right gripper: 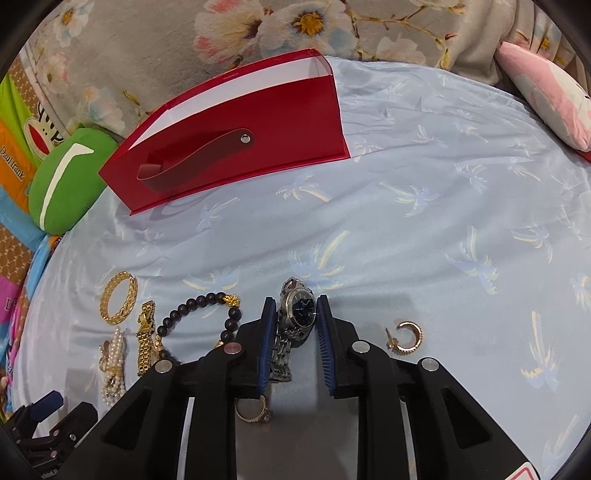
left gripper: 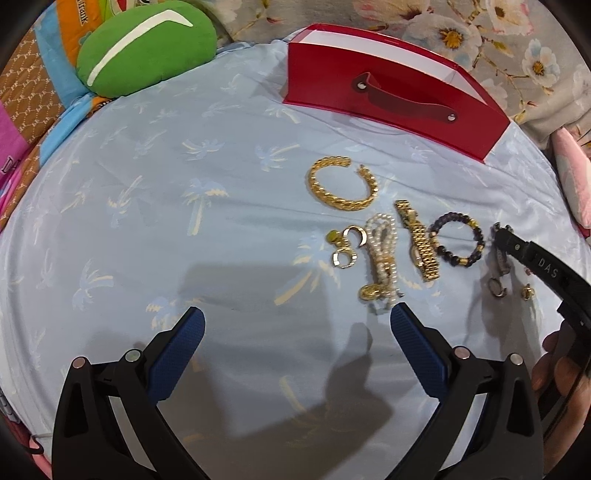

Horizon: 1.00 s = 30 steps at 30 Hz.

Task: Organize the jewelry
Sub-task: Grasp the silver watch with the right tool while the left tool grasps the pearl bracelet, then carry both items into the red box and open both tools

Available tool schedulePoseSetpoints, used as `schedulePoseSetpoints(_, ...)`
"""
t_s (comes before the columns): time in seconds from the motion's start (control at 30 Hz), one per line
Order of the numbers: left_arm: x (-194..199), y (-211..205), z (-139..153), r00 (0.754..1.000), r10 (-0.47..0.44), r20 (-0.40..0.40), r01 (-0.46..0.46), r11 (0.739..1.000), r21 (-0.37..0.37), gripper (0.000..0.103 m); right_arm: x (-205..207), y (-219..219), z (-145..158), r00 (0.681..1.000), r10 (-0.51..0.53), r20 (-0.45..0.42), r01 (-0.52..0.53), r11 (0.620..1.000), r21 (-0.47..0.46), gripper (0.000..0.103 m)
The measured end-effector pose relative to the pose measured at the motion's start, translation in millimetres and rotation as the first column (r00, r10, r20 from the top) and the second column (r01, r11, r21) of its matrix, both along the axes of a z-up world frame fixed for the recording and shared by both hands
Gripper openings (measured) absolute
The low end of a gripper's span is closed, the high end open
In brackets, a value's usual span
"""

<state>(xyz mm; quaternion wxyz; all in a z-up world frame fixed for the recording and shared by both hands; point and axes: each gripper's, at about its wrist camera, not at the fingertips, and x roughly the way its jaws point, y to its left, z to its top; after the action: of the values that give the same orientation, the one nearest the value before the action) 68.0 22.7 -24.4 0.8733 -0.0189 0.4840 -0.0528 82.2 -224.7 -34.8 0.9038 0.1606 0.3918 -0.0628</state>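
Note:
Jewelry lies on a light blue palm-print cloth (left gripper: 147,206). A gold chain bracelet (left gripper: 341,183), hoop earrings (left gripper: 347,245), a pearl strand (left gripper: 382,262), a gold watch (left gripper: 419,240) and a dark bead bracelet (left gripper: 456,240) lie in a row. My left gripper (left gripper: 297,325) is open and empty, just short of the pearls. In the right wrist view my right gripper (right gripper: 295,314) is shut on a silver watch with a dark dial (right gripper: 297,314). A gold ring (right gripper: 255,410) lies under it and a gold hoop earring (right gripper: 404,338) to its right. An open red box (right gripper: 236,147) stands behind.
The red box (left gripper: 391,96) stands at the cloth's far edge. A green cushion (left gripper: 147,48) lies at the far left and a pink cushion (right gripper: 546,92) at the far right. A floral blanket (right gripper: 258,26) lies behind the box.

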Motion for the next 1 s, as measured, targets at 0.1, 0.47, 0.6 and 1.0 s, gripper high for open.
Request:
schedulePoseSetpoints(0.1, 4.3, -9.1, 2.5, 1.0, -0.024, 0.003, 0.025, 0.999, -0.028, 0.098, -10.8, -4.6, 7.0, 1.0, -0.009, 0.018, 0.009, 1.0, 0.002, 0.02)
schedulePoseSetpoints(0.47, 16.9, -37.1, -5.1, 0.997, -0.078, -0.001, 0.078, 0.996, -0.039, 0.059, -40.0, -12.0, 16.0, 1.0, -0.015, 0.019, 0.015, 1.0, 0.024, 0.02)
schedulePoseSetpoints(0.6, 18.2, -41.5, -5.7, 0.995, -0.099, 0.012, 0.1, 0.994, -0.046, 0.049, -42.8, -10.9, 15.8, 1.0, -0.007, 0.017, 0.006, 1.0, 0.031, 0.02)
schedulePoseSetpoints(1.0, 8.7, -37.0, 12.4, 0.982, -0.16, 0.099, 0.168, 0.982, -0.083, 0.011, -53.0, -2.9, 17.3, 1.0, 0.021, 0.022, -0.021, 1.0, 0.021, 0.02)
